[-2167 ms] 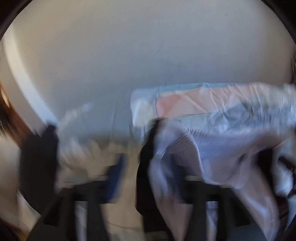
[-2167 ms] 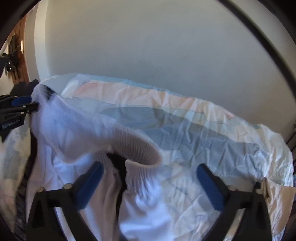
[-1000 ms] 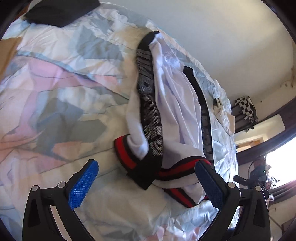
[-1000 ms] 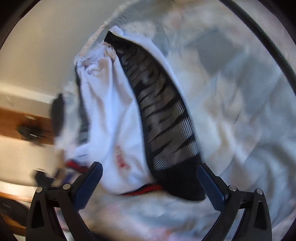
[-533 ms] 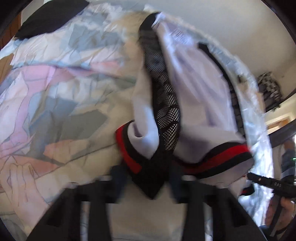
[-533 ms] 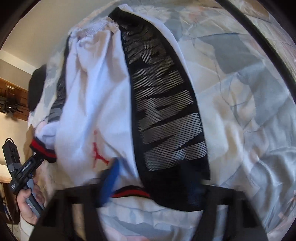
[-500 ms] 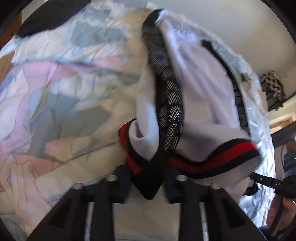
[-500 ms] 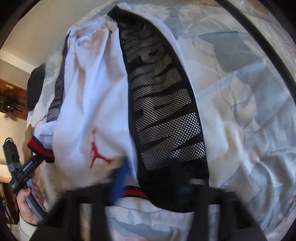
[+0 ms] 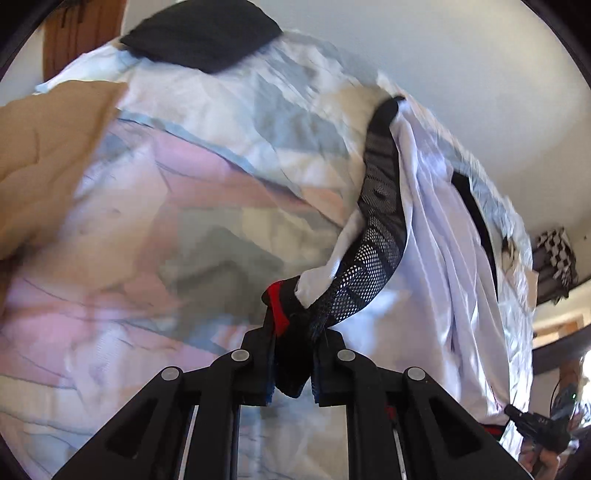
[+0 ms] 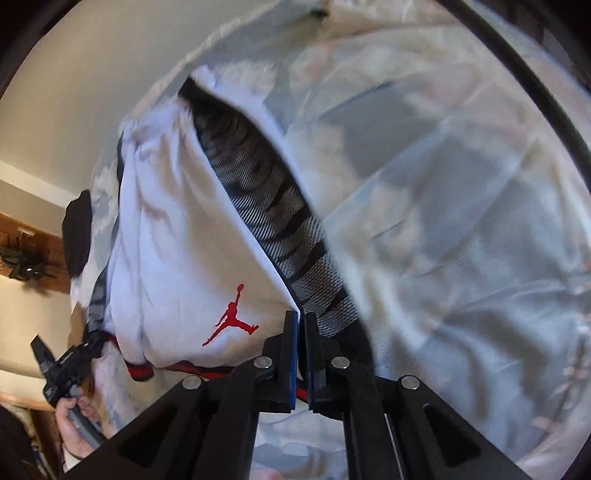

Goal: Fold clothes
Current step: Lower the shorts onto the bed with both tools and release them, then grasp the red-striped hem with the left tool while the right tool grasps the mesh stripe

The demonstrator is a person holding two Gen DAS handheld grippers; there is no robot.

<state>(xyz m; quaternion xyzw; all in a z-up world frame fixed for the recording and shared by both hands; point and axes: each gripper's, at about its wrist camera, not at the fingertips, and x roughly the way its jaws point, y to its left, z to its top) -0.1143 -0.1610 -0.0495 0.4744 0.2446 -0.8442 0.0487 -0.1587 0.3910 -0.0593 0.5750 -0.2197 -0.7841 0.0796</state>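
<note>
White basketball shorts [image 9: 436, 229] with black mesh side panels and a red-and-black hem lie lengthwise on the bed. My left gripper [image 9: 293, 332] has its jaws closing on one hem corner, and the black-and-red cuff is pinched between the pads. In the right wrist view the shorts [image 10: 177, 240] show a red jumping-figure logo. My right gripper [image 10: 300, 321] is shut on the other hem corner, beside the mesh panel. The left gripper [image 10: 62, 373] also shows at the lower left there, held by a hand.
A crumpled pastel patchwork sheet [image 9: 166, 240] covers the bed. A black folded garment [image 9: 199, 33] lies at its far end, a tan blanket [image 9: 44, 155] at the left. A checkered cloth [image 9: 554, 262] sits beyond the bed's right side. A pale wall runs behind.
Both grippers stood open over the hem a second ago. Each has come down and shut on a hem corner, and the hem now bunches up off the sheet.
</note>
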